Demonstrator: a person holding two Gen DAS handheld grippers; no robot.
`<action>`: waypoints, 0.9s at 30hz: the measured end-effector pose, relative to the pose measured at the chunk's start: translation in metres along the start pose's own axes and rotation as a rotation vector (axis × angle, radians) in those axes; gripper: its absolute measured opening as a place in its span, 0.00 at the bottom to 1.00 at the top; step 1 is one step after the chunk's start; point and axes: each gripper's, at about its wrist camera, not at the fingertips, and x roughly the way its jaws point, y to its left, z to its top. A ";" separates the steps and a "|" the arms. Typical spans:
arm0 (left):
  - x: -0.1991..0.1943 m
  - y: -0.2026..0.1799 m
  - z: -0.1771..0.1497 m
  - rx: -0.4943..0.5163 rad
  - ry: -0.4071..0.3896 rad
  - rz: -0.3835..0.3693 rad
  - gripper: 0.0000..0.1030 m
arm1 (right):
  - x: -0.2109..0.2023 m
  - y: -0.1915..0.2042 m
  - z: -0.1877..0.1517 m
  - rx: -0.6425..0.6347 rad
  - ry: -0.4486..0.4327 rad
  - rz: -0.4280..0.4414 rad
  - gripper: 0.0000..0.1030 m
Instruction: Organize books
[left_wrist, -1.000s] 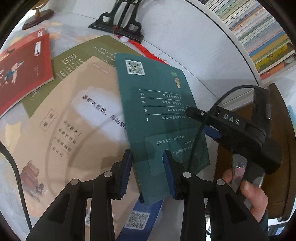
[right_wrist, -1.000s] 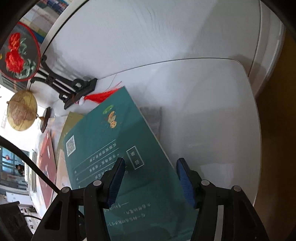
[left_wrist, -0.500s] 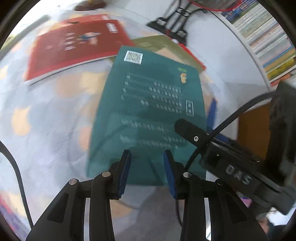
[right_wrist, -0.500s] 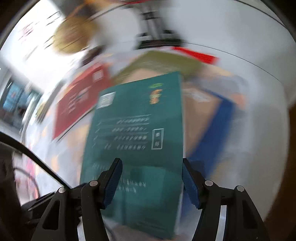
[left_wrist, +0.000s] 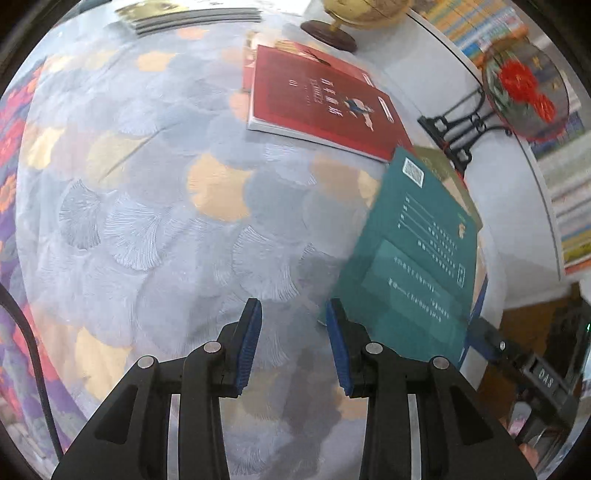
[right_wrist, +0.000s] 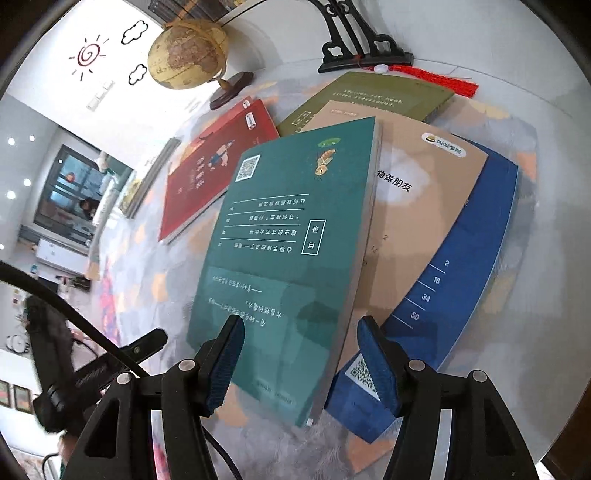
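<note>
Globe (right_wrist: 186, 55) and black carved stand (right_wrist: 364, 51) sit behind the books. Green book (right_wrist: 291, 236), matte cover, lies tilted over the tan book (right_wrist: 417, 206) and blue book (right_wrist: 476, 258); red book (right_wrist: 210, 173) just left of it. Cloth (left_wrist: 147, 221) has a fan-shell weave. Right gripper (right_wrist: 301, 363) gapes wide around the green book's near edge, contact unclear. Left gripper (left_wrist: 293, 343) is parted, empty, beside that book.
</note>
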 end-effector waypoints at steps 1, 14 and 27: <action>0.002 0.002 0.001 -0.012 -0.001 -0.009 0.31 | -0.001 -0.001 -0.001 0.000 0.000 0.016 0.61; 0.025 -0.033 -0.010 0.073 0.046 -0.057 0.32 | 0.000 -0.005 -0.014 -0.007 0.032 0.062 0.61; 0.023 -0.024 -0.015 0.057 0.066 -0.110 0.32 | 0.018 0.065 -0.087 -0.683 -0.078 -0.414 0.76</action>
